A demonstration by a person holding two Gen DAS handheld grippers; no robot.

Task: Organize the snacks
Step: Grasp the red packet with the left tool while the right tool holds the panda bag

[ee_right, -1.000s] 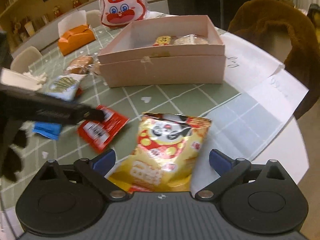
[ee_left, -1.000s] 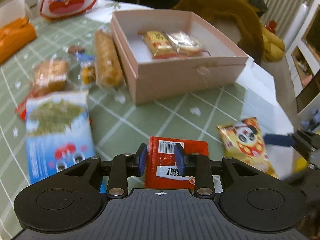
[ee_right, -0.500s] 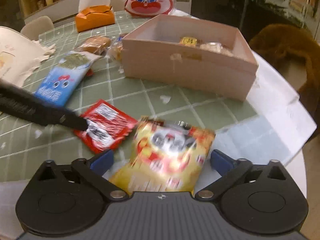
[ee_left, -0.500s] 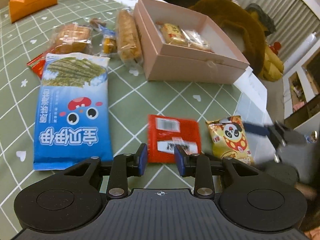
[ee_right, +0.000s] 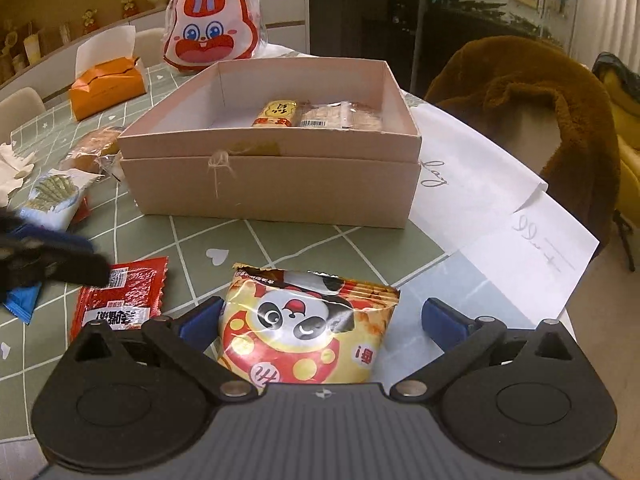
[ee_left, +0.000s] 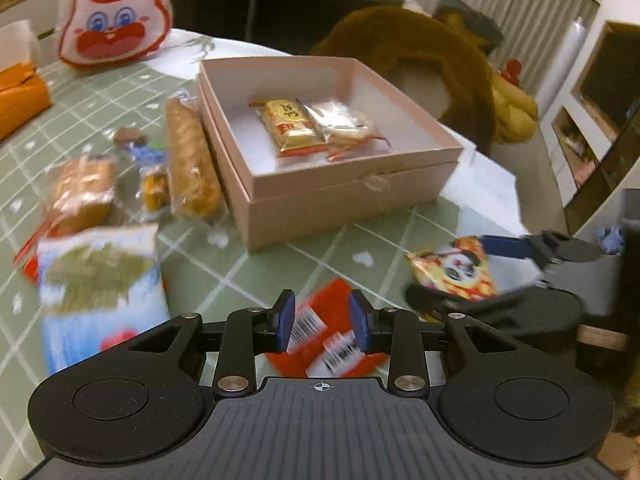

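Tabletop panda packet (ee_right: 308, 330) between right claw (ee_right: 320, 320) fingers

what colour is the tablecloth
Light green with a white grid and small white hearts; clearest in the right wrist view.

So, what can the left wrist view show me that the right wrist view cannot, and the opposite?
Only the left wrist view shows the long wrapped roll beside the box and the small candies next to it.

Only the right wrist view shows the white papers with handwriting right of the box and the small blue packet.

Both show the pink box holding two snacks, the red packet between the left gripper fingers, the panda bag between the open right gripper fingers, and the rabbit bag.
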